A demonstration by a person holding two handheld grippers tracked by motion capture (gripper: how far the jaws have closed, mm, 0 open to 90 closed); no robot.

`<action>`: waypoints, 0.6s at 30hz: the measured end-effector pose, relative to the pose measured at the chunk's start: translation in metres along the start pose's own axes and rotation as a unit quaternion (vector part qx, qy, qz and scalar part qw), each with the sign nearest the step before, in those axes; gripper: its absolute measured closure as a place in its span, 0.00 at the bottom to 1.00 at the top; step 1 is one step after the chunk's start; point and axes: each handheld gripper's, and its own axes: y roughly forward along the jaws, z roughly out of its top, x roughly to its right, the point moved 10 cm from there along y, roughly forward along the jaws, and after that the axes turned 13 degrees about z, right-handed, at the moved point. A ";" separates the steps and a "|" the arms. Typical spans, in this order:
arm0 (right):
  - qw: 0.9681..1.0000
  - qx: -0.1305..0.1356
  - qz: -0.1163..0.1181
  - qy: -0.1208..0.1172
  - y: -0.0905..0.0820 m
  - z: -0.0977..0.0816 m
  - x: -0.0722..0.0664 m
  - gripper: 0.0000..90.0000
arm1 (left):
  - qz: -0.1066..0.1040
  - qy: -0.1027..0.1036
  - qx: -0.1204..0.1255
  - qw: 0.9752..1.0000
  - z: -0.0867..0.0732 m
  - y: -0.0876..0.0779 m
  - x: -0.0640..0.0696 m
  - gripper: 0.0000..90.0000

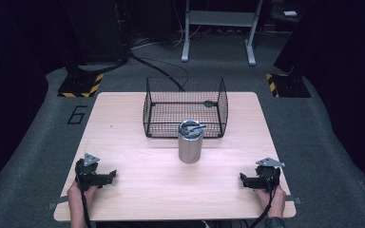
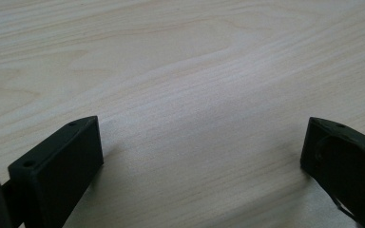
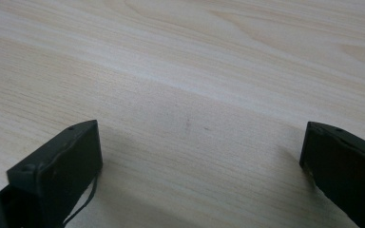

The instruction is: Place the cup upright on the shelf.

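Note:
A shiny metal cylinder cup [image 1: 190,141] stands upright in the middle of the light wooden table [image 1: 138,156], with dark utensils sticking out of its top. Right behind it sits a black wire basket [image 1: 186,107]. My left gripper [image 1: 110,175] rests near the table's front left, held by a hand, jaws pointing right. Near the front right my right gripper [image 1: 243,179] lies with its jaws pointing left. In the left gripper view the left gripper [image 2: 202,137] is open over bare wood. The right gripper [image 3: 199,137] is likewise open with nothing between its jaws.
A small dark object [image 1: 209,103] lies inside the basket at its back right. Beyond the table are grey carpet, cables, a white frame's legs [image 1: 218,28] and two stands with yellow-black striped bases [image 1: 80,85].

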 end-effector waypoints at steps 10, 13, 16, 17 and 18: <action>1.000 0.001 0.000 0.000 0.000 0.000 0.000 0.00 | 0.000 0.001 0.000 1.000 0.000 0.000 0.000 0.00; 1.000 0.004 0.000 0.000 0.000 0.001 0.000 0.00 | 0.000 0.001 0.000 1.000 0.000 0.000 0.000 0.00; 1.000 0.001 0.000 0.001 0.000 0.000 0.000 0.00 | 0.000 0.000 0.000 1.000 0.000 0.000 0.000 0.00; 1.000 0.000 0.000 0.001 0.000 0.000 0.000 0.00 | 0.000 0.000 -0.002 1.000 0.000 0.000 0.000 0.00; 1.000 0.000 -0.001 0.001 0.000 0.000 0.000 0.00 | 0.000 0.001 -0.003 1.000 0.000 0.000 0.000 0.00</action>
